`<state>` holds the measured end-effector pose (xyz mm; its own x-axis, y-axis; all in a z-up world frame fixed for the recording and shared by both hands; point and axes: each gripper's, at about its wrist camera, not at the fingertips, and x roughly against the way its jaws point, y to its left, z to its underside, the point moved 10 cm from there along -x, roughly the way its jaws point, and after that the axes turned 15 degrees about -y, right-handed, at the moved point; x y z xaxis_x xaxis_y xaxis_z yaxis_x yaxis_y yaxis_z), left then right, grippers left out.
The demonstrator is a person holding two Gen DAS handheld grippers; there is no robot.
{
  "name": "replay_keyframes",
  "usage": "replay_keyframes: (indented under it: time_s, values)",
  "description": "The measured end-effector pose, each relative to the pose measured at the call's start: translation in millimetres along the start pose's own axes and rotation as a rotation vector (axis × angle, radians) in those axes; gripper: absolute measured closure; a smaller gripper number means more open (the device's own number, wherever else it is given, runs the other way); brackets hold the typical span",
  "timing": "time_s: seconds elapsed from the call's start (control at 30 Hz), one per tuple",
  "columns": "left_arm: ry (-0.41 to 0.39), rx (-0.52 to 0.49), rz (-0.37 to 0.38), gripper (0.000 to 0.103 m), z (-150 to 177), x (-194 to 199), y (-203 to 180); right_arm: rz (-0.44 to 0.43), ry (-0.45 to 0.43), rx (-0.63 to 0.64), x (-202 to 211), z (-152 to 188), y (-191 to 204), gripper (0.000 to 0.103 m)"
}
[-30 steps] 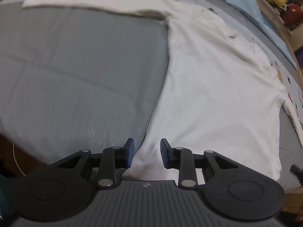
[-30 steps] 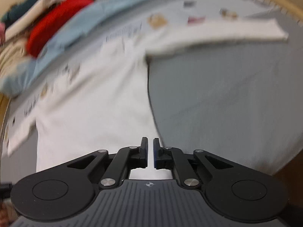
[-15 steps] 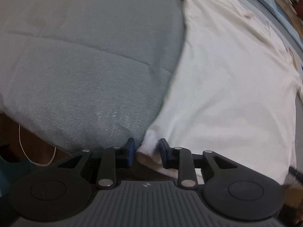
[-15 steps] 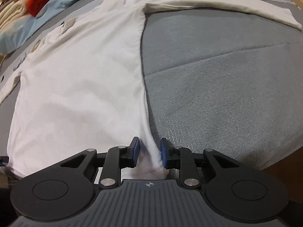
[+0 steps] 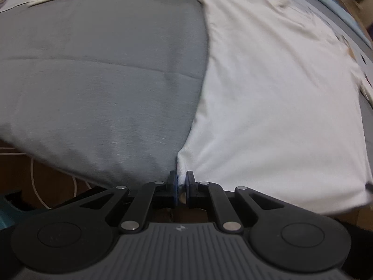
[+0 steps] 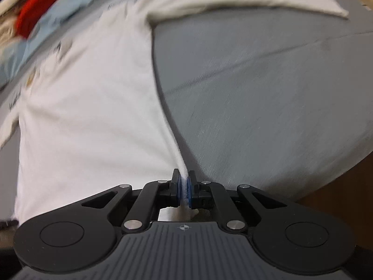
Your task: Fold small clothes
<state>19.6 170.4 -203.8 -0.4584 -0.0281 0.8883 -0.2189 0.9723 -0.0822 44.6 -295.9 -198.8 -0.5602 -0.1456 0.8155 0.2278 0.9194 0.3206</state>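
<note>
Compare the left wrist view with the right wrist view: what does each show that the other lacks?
Only the left wrist view shows the left gripper, its jaws just closed on the hem corner of the white long-sleeved cotton shirt, and a white cord on the floor. Only the right wrist view shows the right gripper pinching the opposite hem corner, the red knitted fabric and the light blue cloth behind it. Both share the shirt spread flat on the grey bedcover, one sleeve stretched sideways.
</note>
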Motion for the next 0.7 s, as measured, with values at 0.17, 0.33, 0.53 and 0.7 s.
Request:
replay_keyframes:
  time_s: [0.17,0.33,0.53,0.7]
  values:
    - [0.038,-0.016,0.017,0.093,9,0,-3,0.033,0.015,0.006,-5,-2,-4,0.098]
    - [-0.128,-0.051,0.032,0.089,-21,22,-16,0.109,-0.078,0.101,16,-17,0,0.094]
    - [0.062,-0.137,0.055,0.087,14,-16,-36,0.033,-0.026,0.204,-3,1,24,0.078]
    - [-0.054,-0.115,0.096,0.085,-4,0,-44,0.040,-0.015,0.205,-10,5,25,0.078]
